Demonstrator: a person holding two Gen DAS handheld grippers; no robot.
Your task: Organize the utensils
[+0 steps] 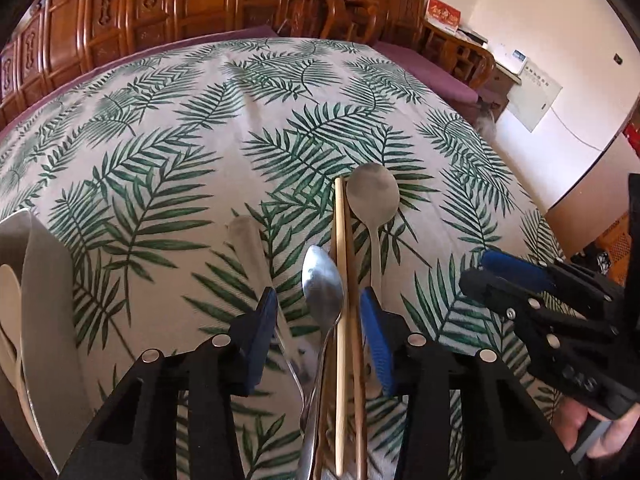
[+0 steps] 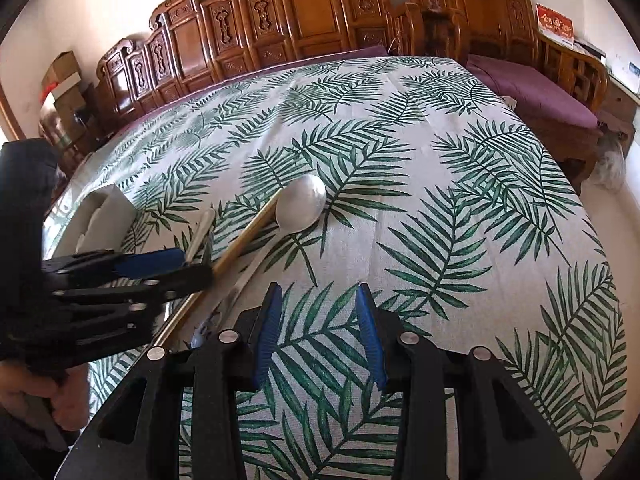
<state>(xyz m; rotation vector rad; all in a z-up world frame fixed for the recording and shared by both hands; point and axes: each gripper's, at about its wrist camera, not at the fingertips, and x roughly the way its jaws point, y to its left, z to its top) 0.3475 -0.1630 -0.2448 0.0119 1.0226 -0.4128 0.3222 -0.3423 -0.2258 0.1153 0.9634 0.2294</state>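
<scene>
left wrist view: left gripper [image 1: 318,332] fingers apart, straddling small spoon [image 1: 323,292] and chopsticks [image 1: 345,280], not clamped. thin, stiff, slick; pinch mid-handle. right gripper [image 2: 318,336] fingers apart, empty, over the table [image 2: 460,208].

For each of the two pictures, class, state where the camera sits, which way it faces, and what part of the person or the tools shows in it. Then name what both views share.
Left wrist view: sits on the left claw, looking steeply down its fingers at a small spoon and chopsticks between them; the right claw and a hand show at right.
Right wrist view: sits on the right claw, facing down at bare tablecloth; the left claw and a hand show at left.
Shared: large spoon, chopsticks, white tray, tablecloth, carved wooden bench.
</scene>
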